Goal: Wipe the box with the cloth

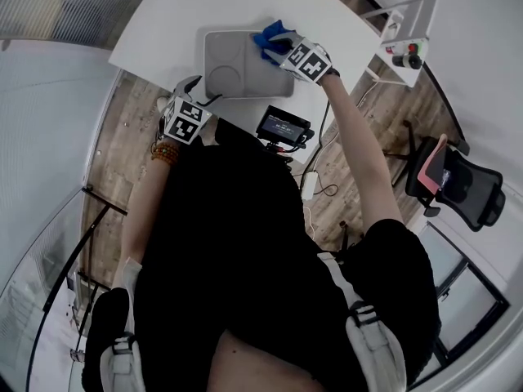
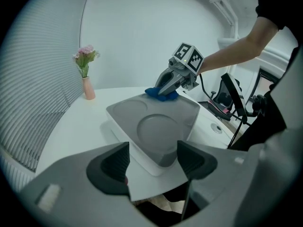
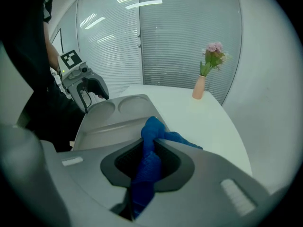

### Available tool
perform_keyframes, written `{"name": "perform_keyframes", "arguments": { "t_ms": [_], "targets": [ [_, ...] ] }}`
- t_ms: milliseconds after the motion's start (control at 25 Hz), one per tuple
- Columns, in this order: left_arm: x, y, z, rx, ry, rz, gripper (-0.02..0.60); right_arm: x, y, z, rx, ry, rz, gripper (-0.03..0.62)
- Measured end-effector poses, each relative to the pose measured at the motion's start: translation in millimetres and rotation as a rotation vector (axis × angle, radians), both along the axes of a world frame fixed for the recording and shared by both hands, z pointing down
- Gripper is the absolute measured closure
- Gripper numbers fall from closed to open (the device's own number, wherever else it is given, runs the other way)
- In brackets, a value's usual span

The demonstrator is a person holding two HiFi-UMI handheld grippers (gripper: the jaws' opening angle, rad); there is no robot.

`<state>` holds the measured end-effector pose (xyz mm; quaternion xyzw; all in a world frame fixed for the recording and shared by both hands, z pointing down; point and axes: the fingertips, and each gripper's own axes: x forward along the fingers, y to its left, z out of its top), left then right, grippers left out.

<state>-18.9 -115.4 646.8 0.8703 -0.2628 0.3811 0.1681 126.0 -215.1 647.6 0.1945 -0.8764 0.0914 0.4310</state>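
The box point(image 1: 233, 68) is a flat grey and white case with round recesses in its lid, lying on the white table point(image 1: 163, 31). My right gripper point(image 1: 276, 44) is shut on a blue cloth point(image 1: 268, 37) and presses it onto the box's far right corner. In the right gripper view the cloth point(image 3: 149, 155) bunches between the jaws over the box point(image 3: 111, 119). My left gripper point(image 1: 194, 90) is open at the box's near left corner. In the left gripper view that corner point(image 2: 163, 155) lies between the spread jaws of the left gripper point(image 2: 152, 162), untouched, with the cloth point(image 2: 161, 94) beyond.
A pink vase of flowers point(image 2: 86, 79) stands at the table's far side. A small screen on a stand point(image 1: 283, 126) sits by the table's near edge, with cables below. A white rack point(image 1: 404, 31) and an office chair point(image 1: 458, 182) stand to the right.
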Motion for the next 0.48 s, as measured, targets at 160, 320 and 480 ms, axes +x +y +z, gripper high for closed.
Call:
{"name": "perform_keyframes", "arguments": {
  "t_ms": [160, 320, 480],
  "targets": [
    [-0.5, 0.5, 0.0, 0.001, 0.001, -0.007, 0.252, -2.9, 8.8, 1.4, -0.026, 0.001, -0.013, 0.517],
    [-2.5, -0.8, 1.0, 0.005, 0.004, -0.014, 0.252, -6.0, 18.5, 2.4, -0.098, -0.007, -0.043, 0.517],
    [-4.7, -0.4, 0.2, 0.006, 0.01, -0.022, 0.255, -9.5, 33.1, 2.6, -0.183, -0.011, -0.071, 0.519]
  ]
}}
